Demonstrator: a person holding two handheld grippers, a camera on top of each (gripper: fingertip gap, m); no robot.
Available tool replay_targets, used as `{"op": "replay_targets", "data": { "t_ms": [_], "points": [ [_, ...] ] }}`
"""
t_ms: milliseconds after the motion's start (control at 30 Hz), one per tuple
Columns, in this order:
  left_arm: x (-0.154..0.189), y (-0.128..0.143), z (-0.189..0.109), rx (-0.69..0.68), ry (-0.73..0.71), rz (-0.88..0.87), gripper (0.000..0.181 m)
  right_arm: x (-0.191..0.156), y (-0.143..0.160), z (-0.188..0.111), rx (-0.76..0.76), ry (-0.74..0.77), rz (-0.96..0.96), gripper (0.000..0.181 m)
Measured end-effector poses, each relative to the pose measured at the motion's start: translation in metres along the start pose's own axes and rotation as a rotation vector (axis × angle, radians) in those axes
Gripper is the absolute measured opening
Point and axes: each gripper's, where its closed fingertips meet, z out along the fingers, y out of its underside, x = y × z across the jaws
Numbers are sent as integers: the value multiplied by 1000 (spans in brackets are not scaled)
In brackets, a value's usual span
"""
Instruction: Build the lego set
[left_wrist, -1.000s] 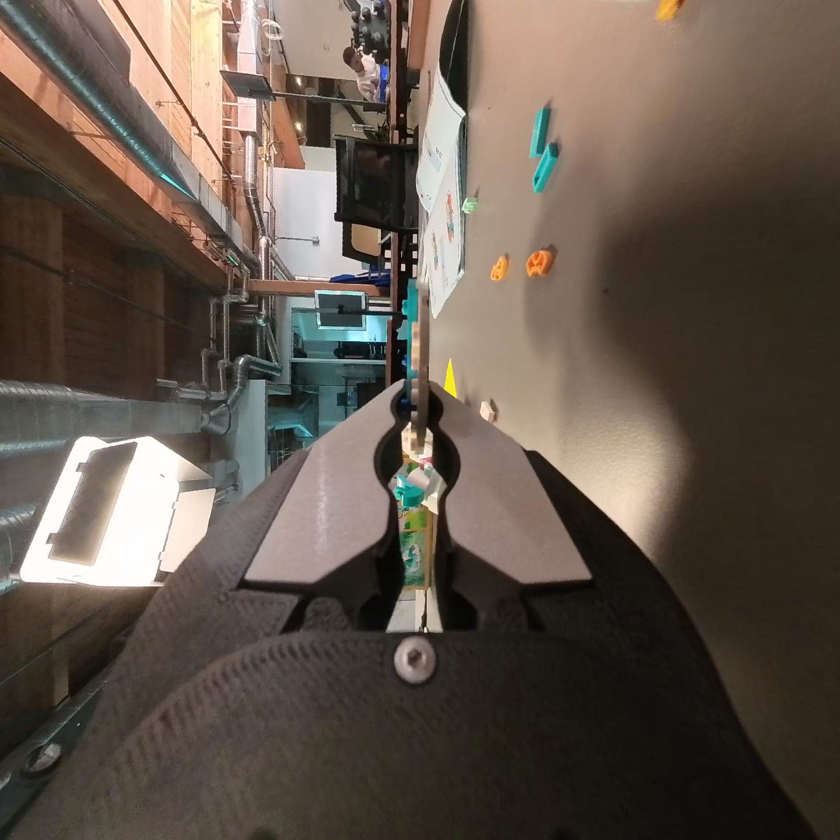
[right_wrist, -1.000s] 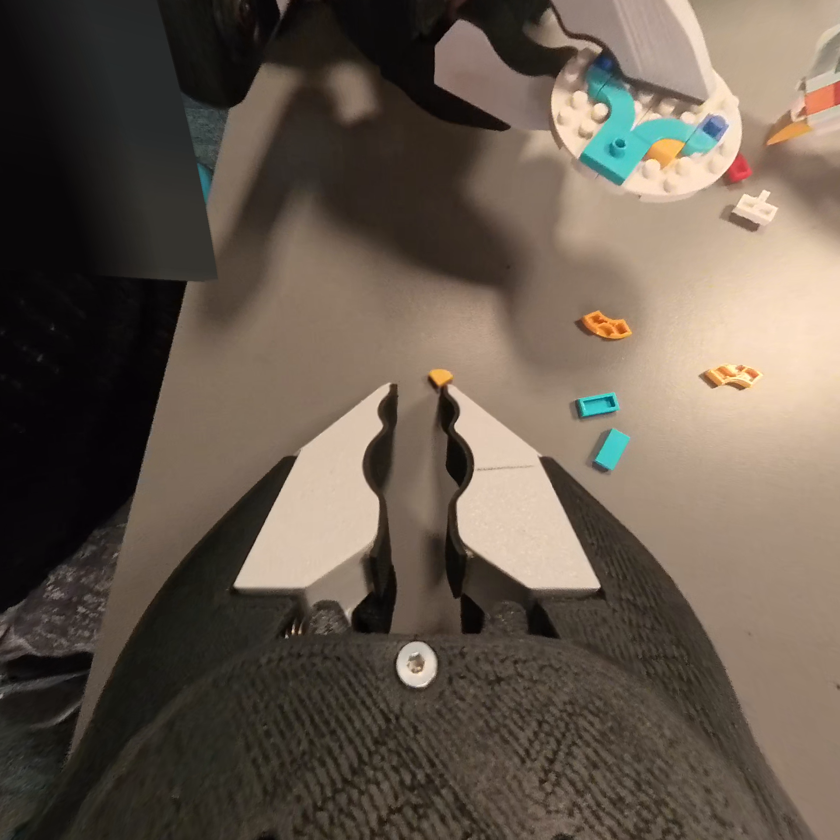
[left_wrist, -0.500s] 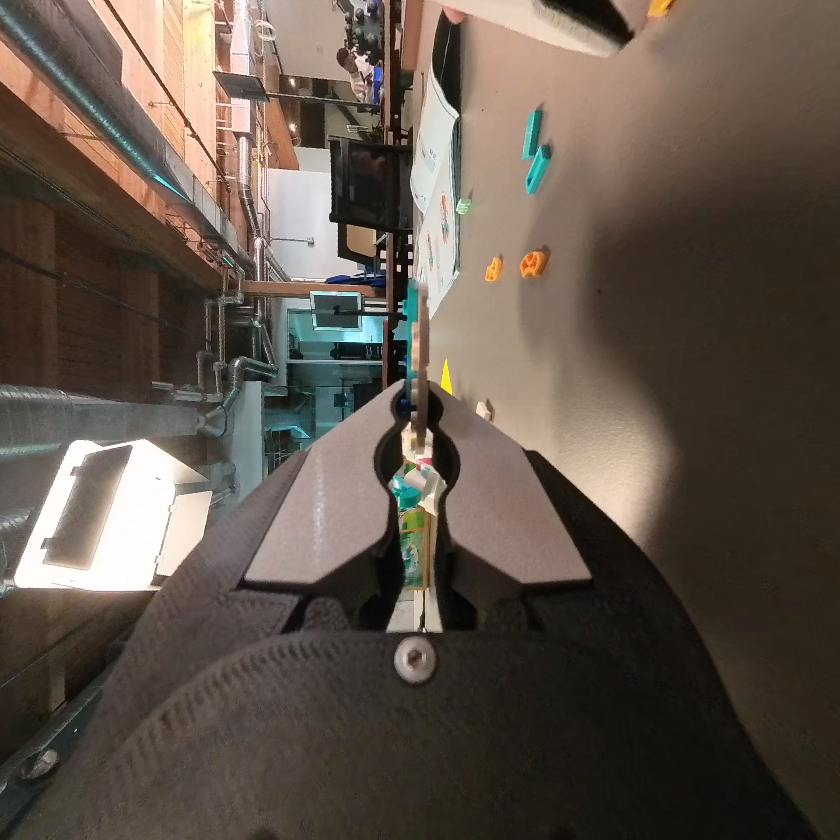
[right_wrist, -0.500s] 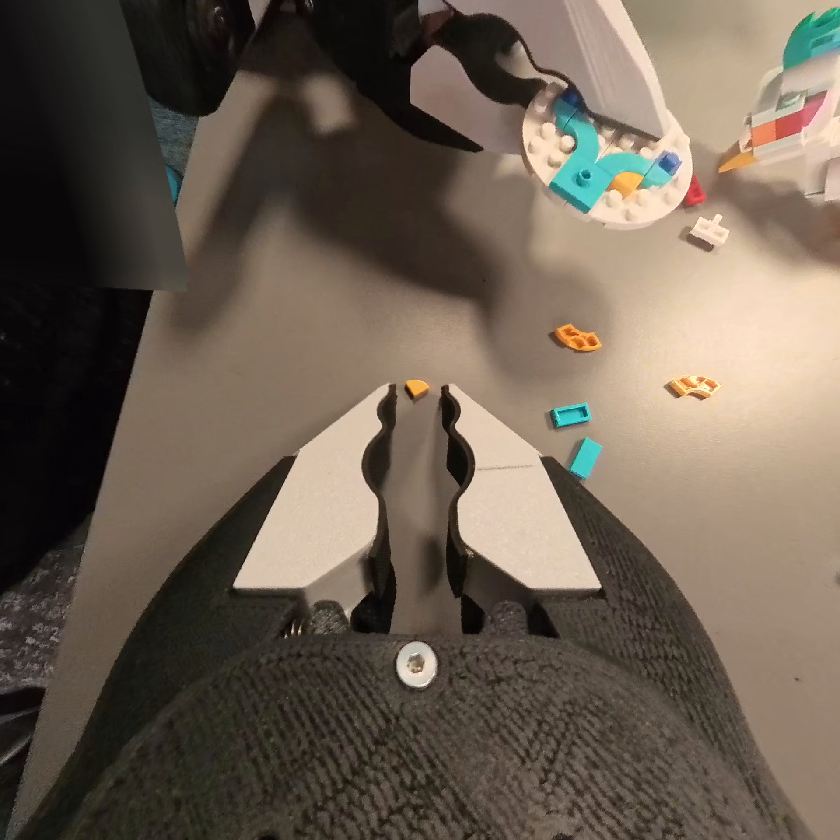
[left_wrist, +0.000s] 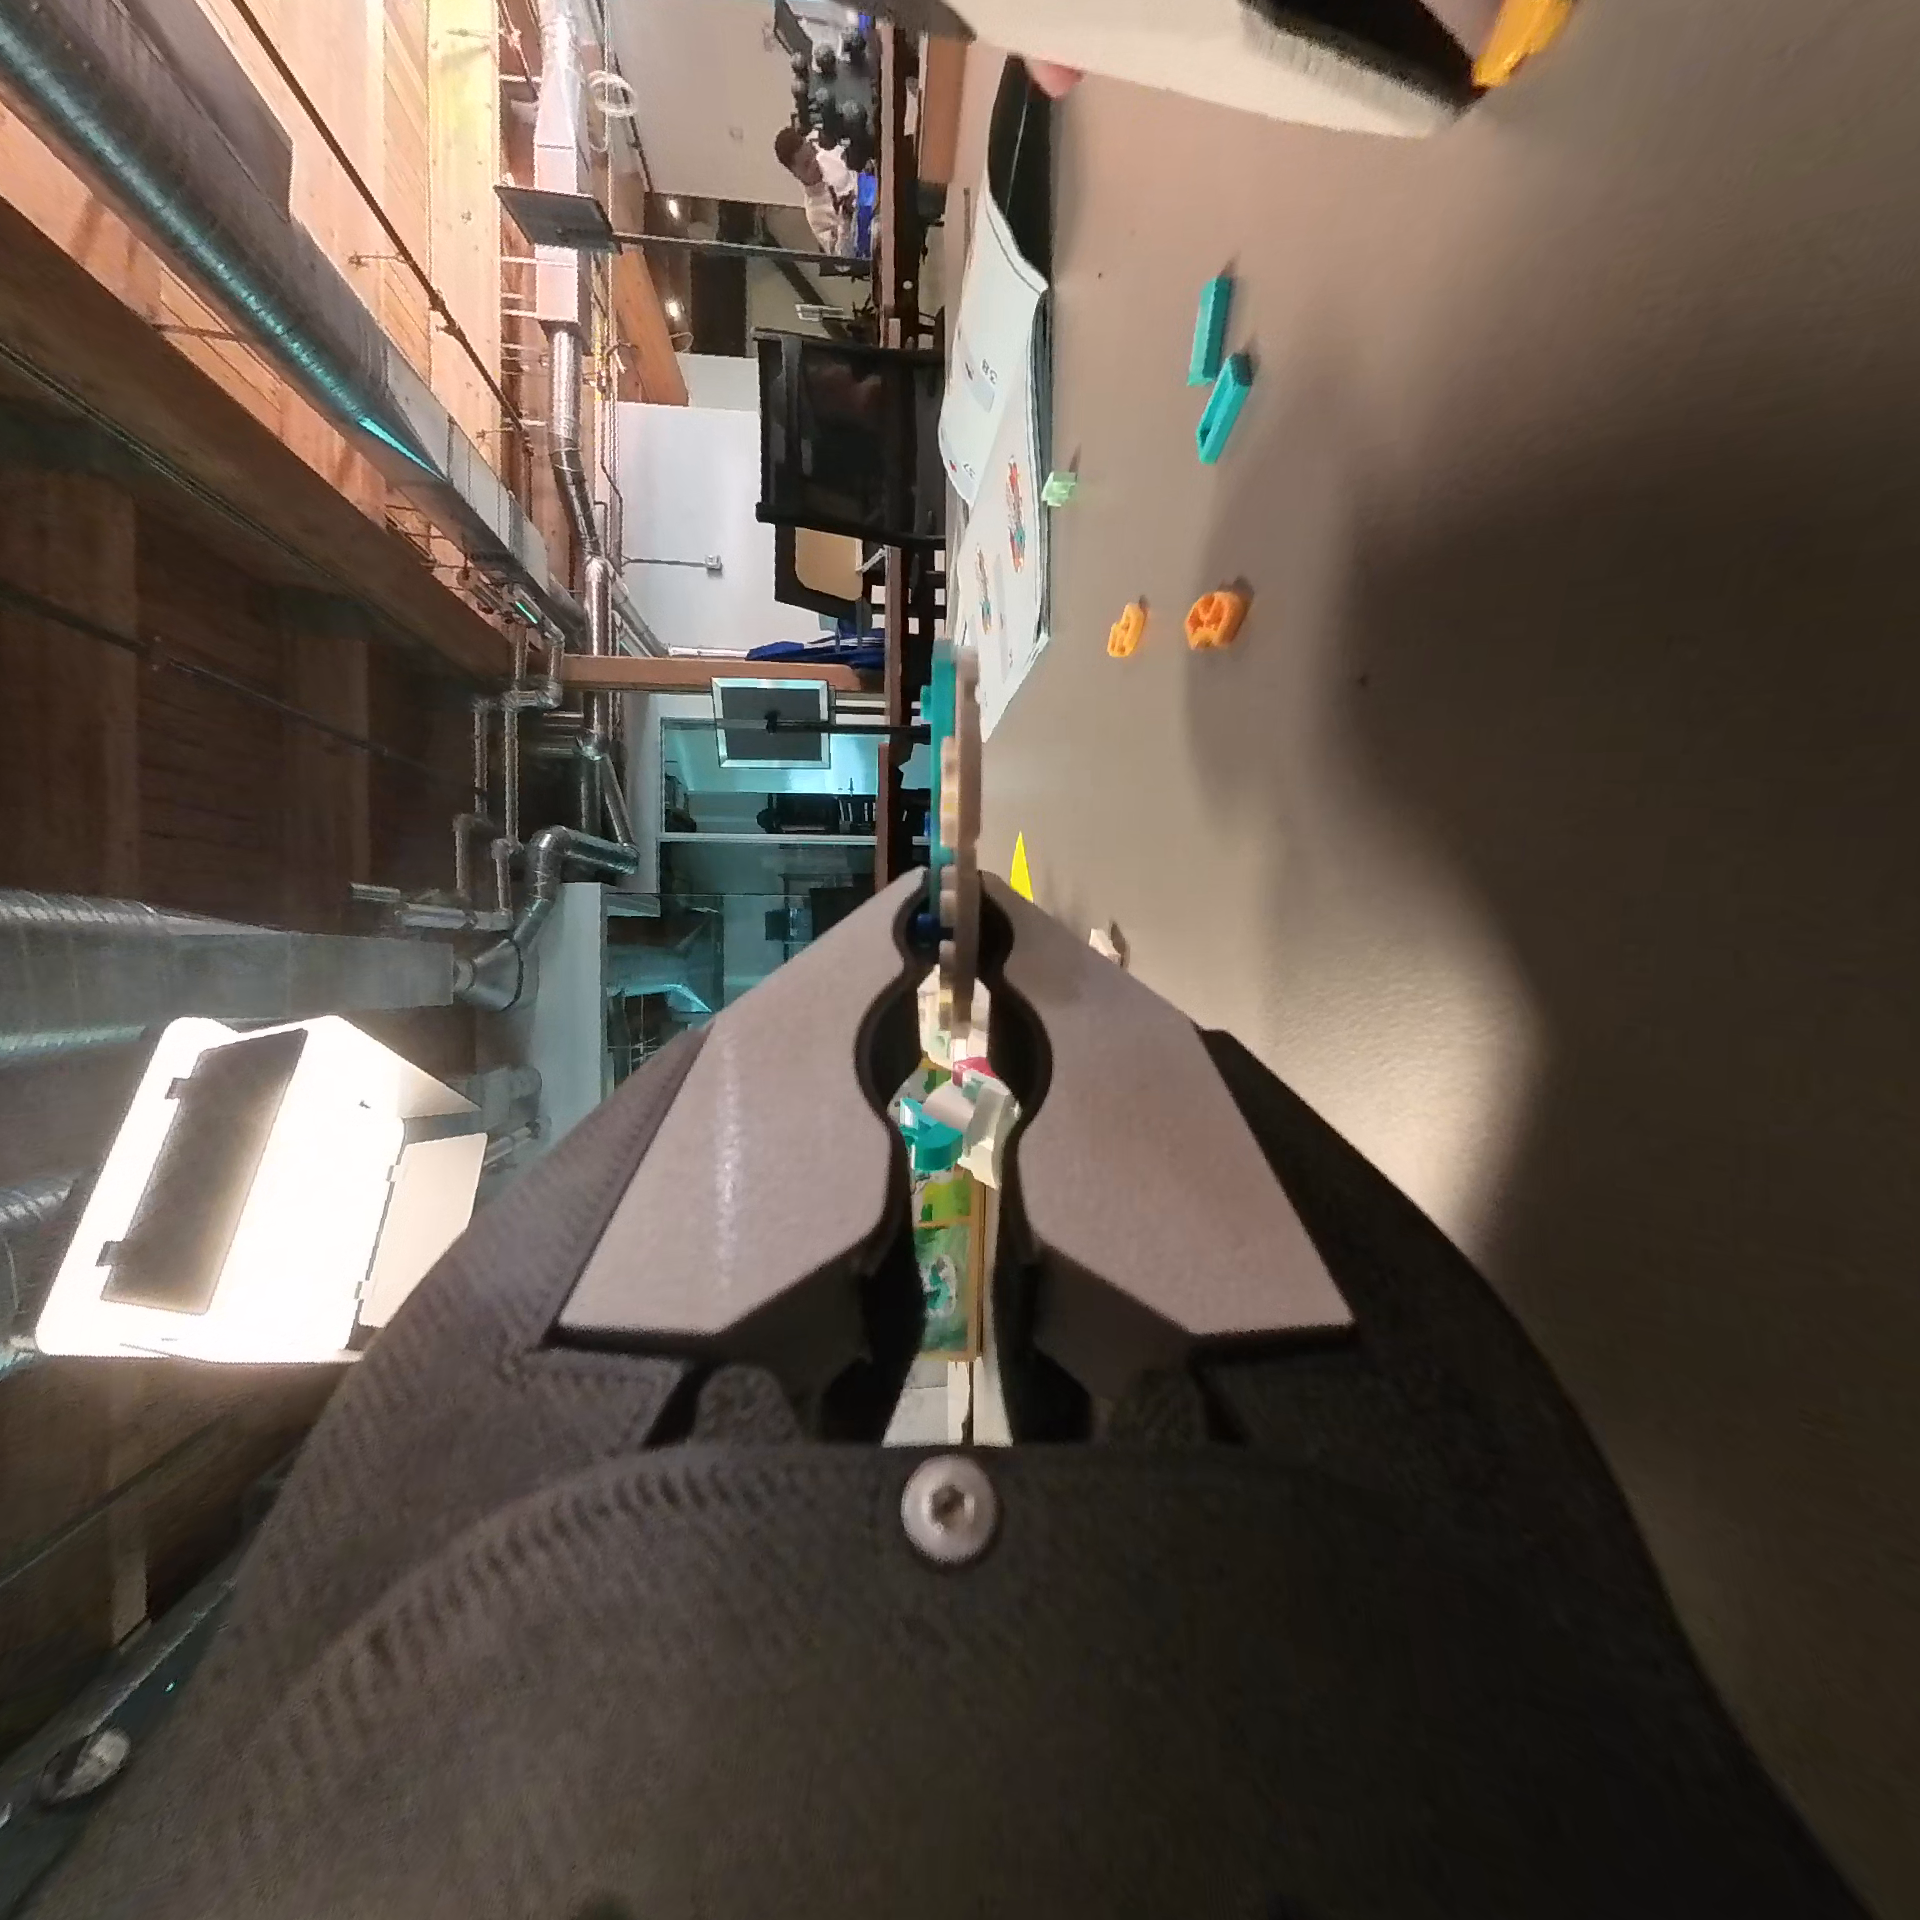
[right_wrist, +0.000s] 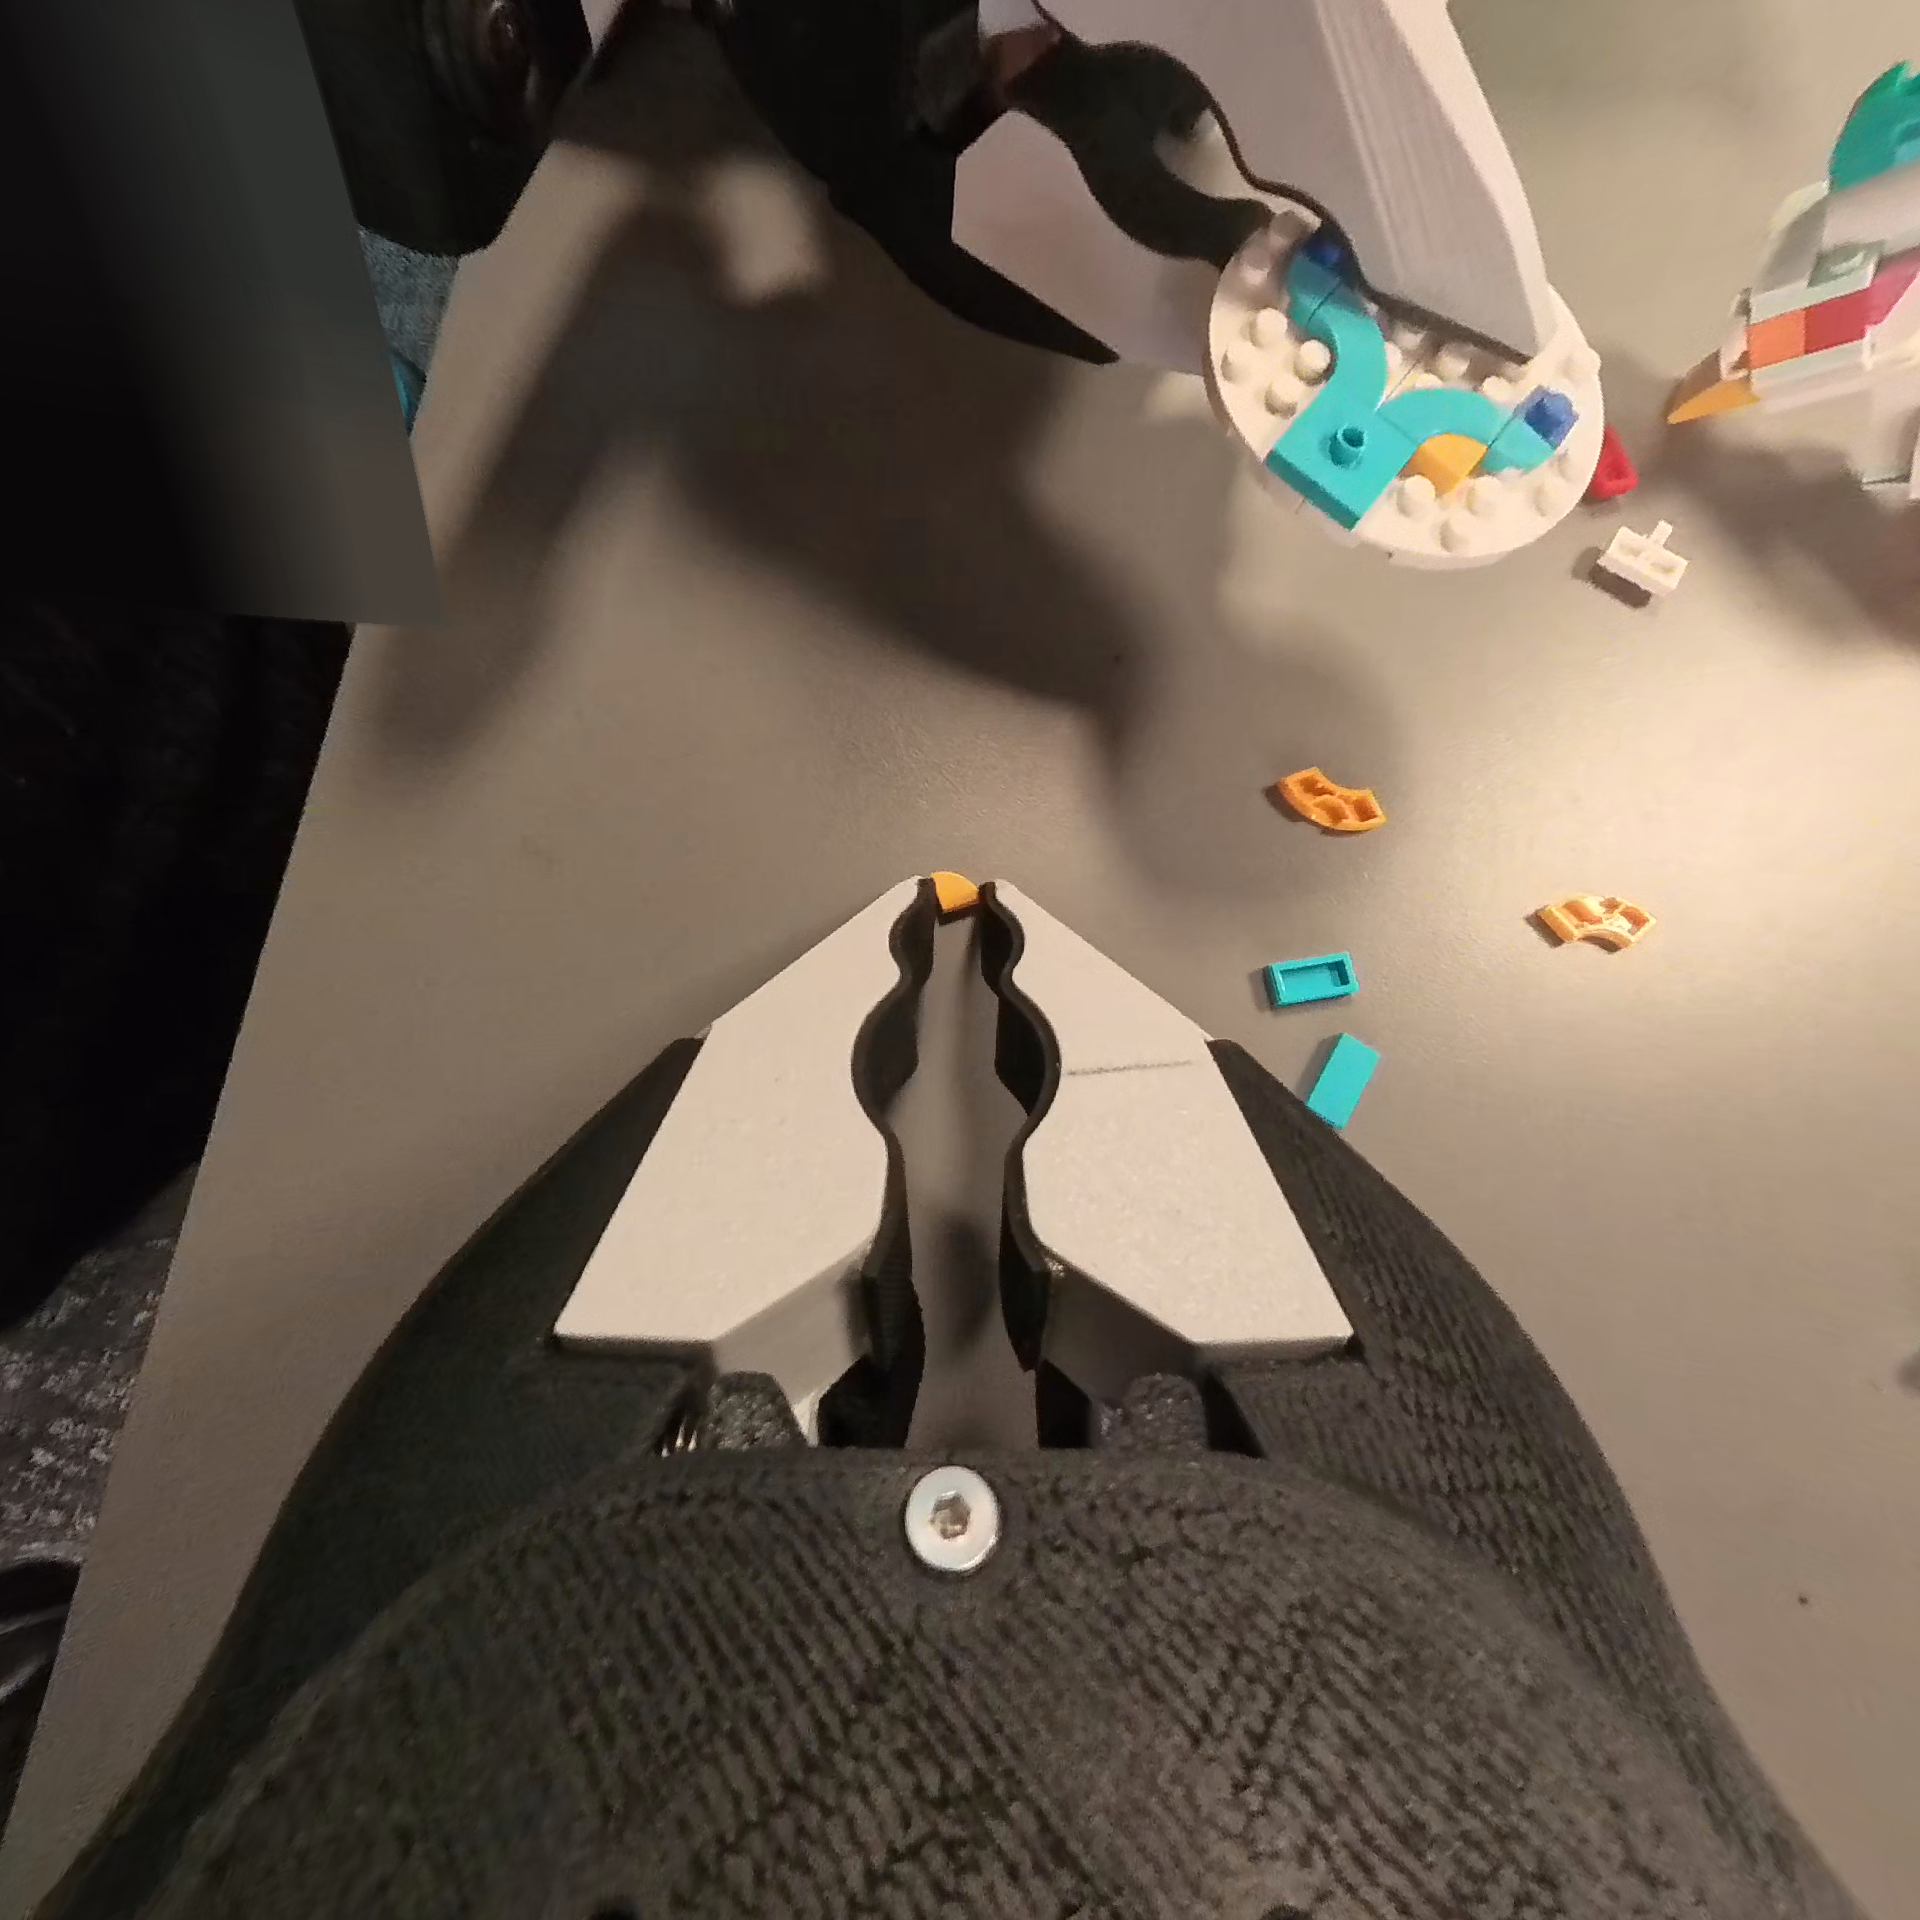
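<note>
Resting right at the tips of the right gripper, a tiny orange quarter-round tile sits between the two narrowly parted grey fingers; whether they are pinching it or only bracketing it on the tabletop cannot be told. It is smooth glossy plastic, curved edge pointing away from the gripper, close to the tabletop's near left edge. The piece it seems meant for lies ahead and to the right, toward the far edge: a white studded round plate bearing curved teal tiles, blue studs and one matching orange tile. The left gripper is clamped on that plate's rim. So the right gripper is much the nearer to the loose tile. Scattered to the right are two orange curved pieces, two flat teal tiles and a small white bracket.
</note>
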Motion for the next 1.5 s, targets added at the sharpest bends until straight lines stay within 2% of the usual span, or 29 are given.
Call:
{"op": "replay_targets", "data": {
  "t_ms": [100, 267, 467, 767, 900, 1067, 1267, 1500],
  "points": [
    [1, -3, -1, 11, 0, 6, 4, 3, -10, -5, 30, 10, -32, 6],
    [3, -13, -3, 58, 15, 10, 4, 16, -47, -23, 108, 51, -142, 6],
    [4, -29, -10, 140, 18, 5, 3, 21, -77, -20, 141, 5, -252, 6],
    [6, -32, -11, 151, 30, 12, 4, 20, -82, -6, 81, -71, -299, 6],
    [8, -25, -7, 101, 29, 26, 3, 28, -80, -3, 56, -4, -240, 6],
    [3, -7, 1, -20, 3, 18, 4, 51, -74, -2, 16, 183, -50, 6],
    [-4, 7, 6, -132, -36, -4, 4, 70, -84, -4, 103, 394, 174, 6],
    [-3, 8, 6, -136, -35, -9, 4, 71, -87, 3, 124, 452, 270, 6]
  ]
}}
